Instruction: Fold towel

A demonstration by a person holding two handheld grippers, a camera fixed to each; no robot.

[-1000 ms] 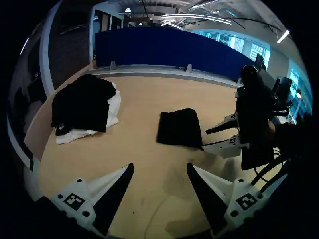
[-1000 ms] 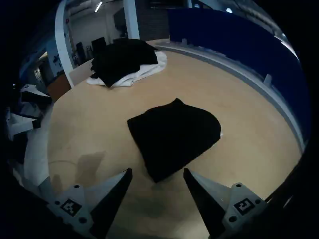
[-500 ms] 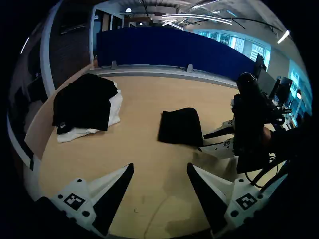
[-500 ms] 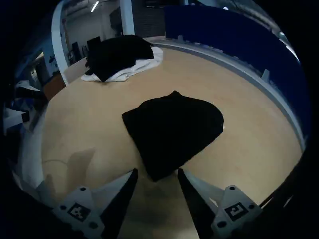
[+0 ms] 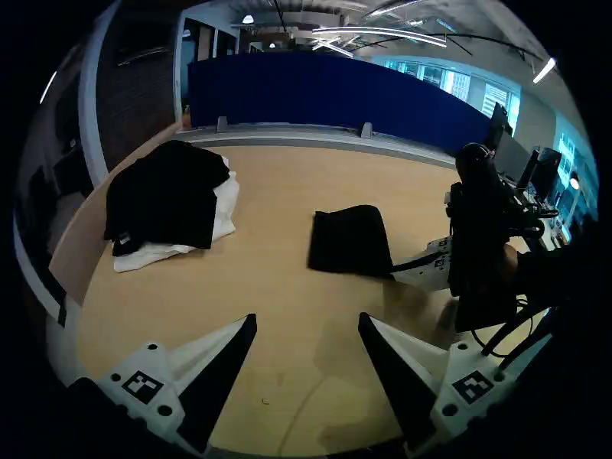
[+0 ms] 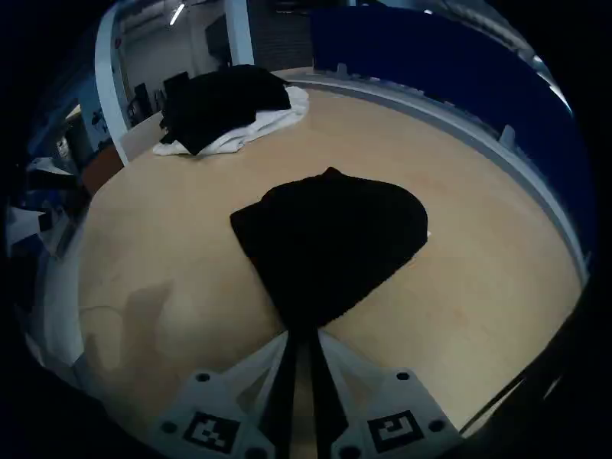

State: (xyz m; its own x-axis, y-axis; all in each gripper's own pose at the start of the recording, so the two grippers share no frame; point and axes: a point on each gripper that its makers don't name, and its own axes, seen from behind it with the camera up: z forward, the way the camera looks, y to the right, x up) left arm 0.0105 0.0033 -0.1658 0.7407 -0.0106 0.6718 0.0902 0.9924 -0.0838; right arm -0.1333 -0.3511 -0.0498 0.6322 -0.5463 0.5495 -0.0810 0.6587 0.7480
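Observation:
A black towel (image 5: pixel 348 241) lies folded flat in the middle of the light wooden table (image 5: pixel 260 283). In the right gripper view the towel (image 6: pixel 333 237) sits straight ahead, and my right gripper (image 6: pixel 302 340) is shut on its near corner, with dark cloth running down between the two fingers. The left gripper view shows that same right gripper (image 5: pixel 419 266) low on the table at the towel's right near corner, with a dark sleeve (image 5: pixel 566 271) behind it. My left gripper (image 5: pixel 306 336) hovers open over bare table, well short of the towel, with nothing between its fingers.
A heap of black and white cloths (image 5: pixel 164 203) lies at the table's far left, also seen as the heap (image 6: pixel 222 107) in the right gripper view. A blue partition (image 5: pixel 321 88) runs along the table's far edge. Monitors (image 5: pixel 535 164) stand at the right.
My right gripper has moved forward and closed its fingers on the towel's near corner. The left gripper has stayed open and almost still.

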